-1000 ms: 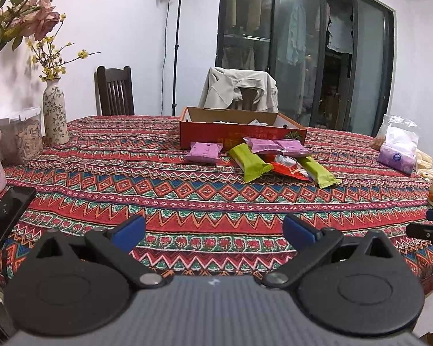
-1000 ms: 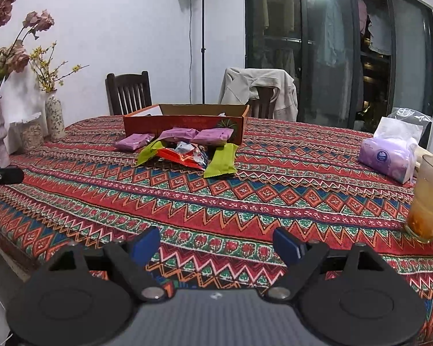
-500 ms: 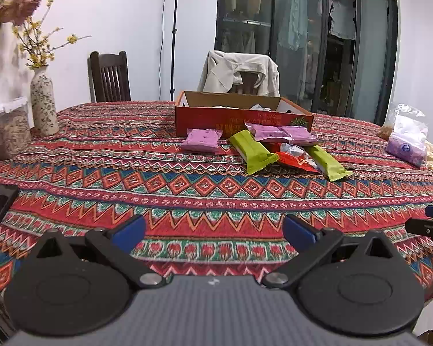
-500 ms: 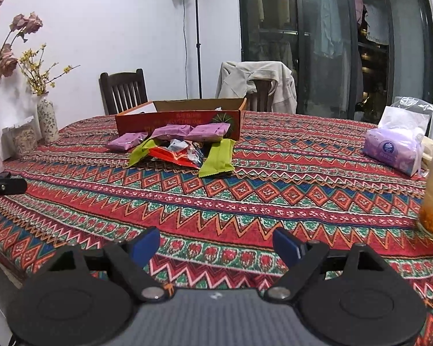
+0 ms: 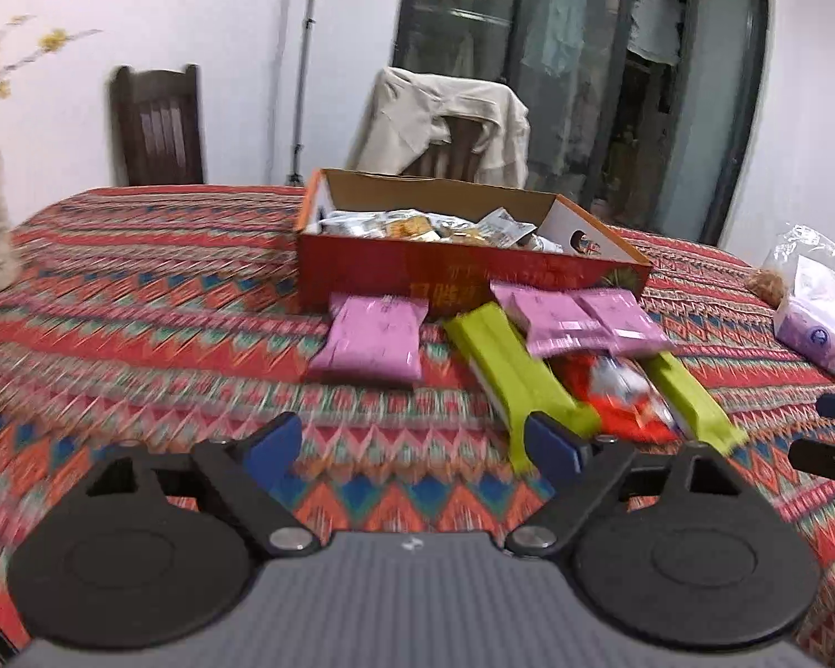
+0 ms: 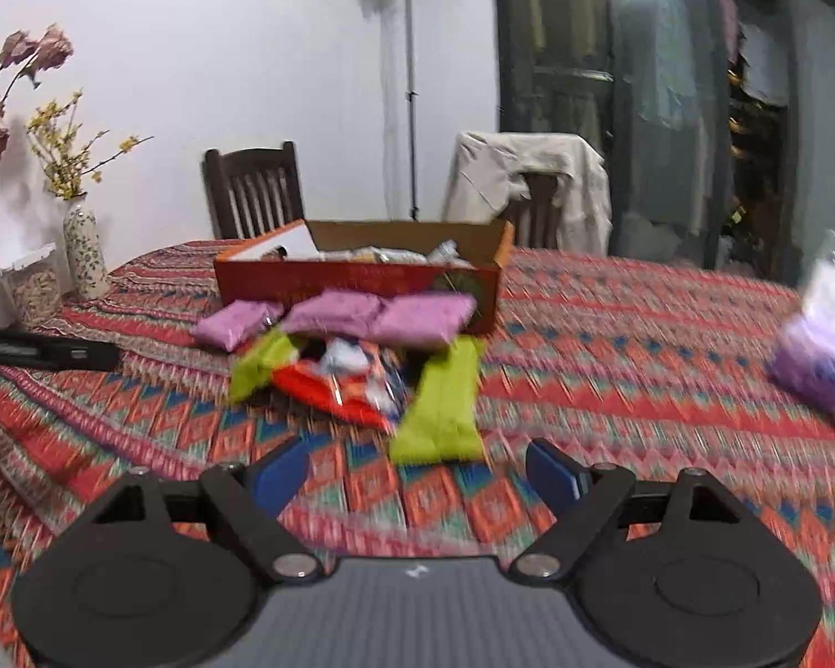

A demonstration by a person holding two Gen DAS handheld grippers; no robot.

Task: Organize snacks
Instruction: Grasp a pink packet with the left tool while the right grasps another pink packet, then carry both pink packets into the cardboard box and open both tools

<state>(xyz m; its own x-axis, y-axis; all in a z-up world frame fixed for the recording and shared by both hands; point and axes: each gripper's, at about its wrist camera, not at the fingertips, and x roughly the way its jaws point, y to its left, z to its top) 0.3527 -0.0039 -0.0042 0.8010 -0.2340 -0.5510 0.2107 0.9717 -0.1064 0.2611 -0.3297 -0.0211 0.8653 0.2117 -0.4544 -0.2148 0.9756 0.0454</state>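
A red cardboard box (image 5: 451, 273) holding several wrapped snacks stands mid-table; it also shows in the right wrist view (image 6: 362, 278). In front of it lie loose snacks: a pink packet (image 5: 373, 337), two more pink packets (image 5: 579, 314), two green bars (image 5: 515, 370) (image 5: 690, 395) and a red wrapper (image 5: 618, 389). In the right wrist view I see the pink packets (image 6: 384, 314), a green bar (image 6: 442, 401) and the red wrapper (image 6: 339, 384). My left gripper (image 5: 412, 448) is open and empty just short of the snacks. My right gripper (image 6: 417, 473) is open and empty near the green bar.
A patterned red tablecloth (image 5: 139, 300) covers the table. A vase (image 6: 83, 245) and a clear jar (image 6: 30, 289) stand at the left. A tissue pack (image 5: 818, 323) lies at the right. Two chairs (image 6: 253, 189) stand behind the table.
Both grippers have moved forward towards the snack pile, which now looks larger and closer. Both stay open and empty.
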